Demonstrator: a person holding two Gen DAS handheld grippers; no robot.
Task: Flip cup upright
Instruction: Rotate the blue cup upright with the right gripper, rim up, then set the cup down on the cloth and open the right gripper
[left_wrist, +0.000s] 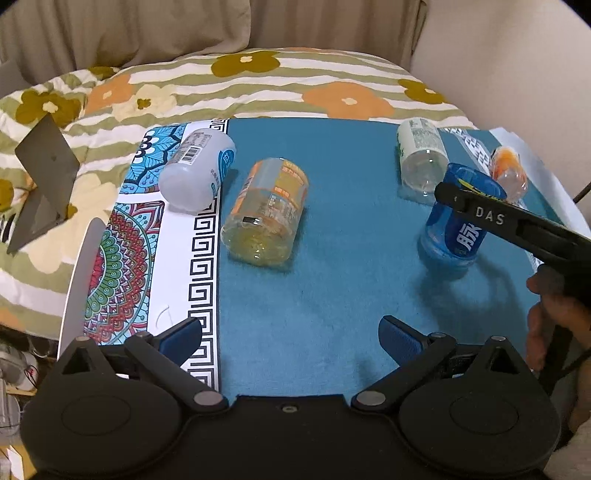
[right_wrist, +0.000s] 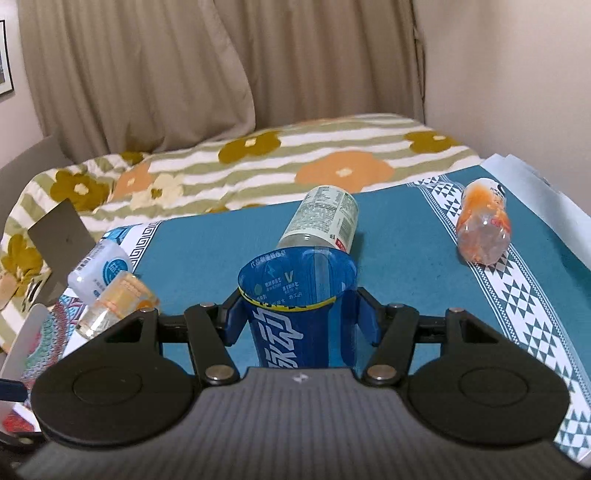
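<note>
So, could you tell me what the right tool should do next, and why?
Probably open and back away: the blue cup already stands mouth-up on the teal mat, with the right tool clamped around it. Four other cups lie tipped over.

5 cups (left_wrist: 460, 218) on mat (left_wrist: 351, 258), bed (left_wrist: 258, 85) behind

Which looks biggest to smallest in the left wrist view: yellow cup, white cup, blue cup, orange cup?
1. Yellow cup
2. White cup and blue cup: too close to rank, the blue one partly hidden by the right tool
3. Orange cup, farthest, so unsure
</note>
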